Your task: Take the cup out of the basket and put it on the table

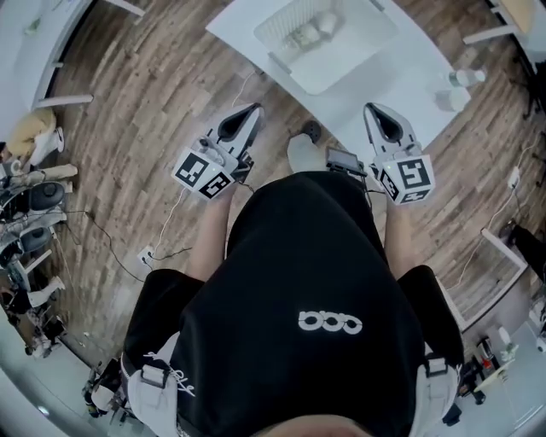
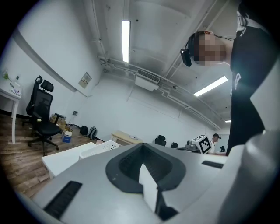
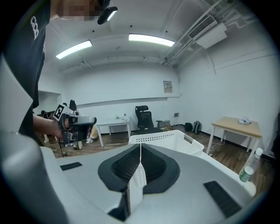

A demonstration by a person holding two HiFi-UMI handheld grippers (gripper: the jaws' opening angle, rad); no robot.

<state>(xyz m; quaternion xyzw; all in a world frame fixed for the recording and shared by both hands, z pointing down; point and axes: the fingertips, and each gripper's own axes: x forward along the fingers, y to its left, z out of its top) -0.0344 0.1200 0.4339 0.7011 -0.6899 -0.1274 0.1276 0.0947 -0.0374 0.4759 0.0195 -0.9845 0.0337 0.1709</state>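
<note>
A white slatted basket (image 1: 281,21) stands on the white table (image 1: 401,68) ahead of me. Pale cup-like shapes (image 1: 307,32) lie inside it, too small to make out singly. Both grippers hang close to my body, short of the table's near edge and well apart from the basket. My left gripper (image 1: 253,110) is shut and empty, and so is my right gripper (image 1: 373,110). In the left gripper view the shut jaws (image 2: 142,168) point past the basket (image 2: 99,148). In the right gripper view the shut jaws (image 3: 140,162) point at the basket (image 3: 168,140).
A clear bottle (image 1: 467,78) and a small white round thing (image 1: 453,100) sit near the table's right corner. Wooden floor surrounds the table. A black office chair (image 2: 41,116) stands at the left, desks and another chair (image 3: 143,117) further back.
</note>
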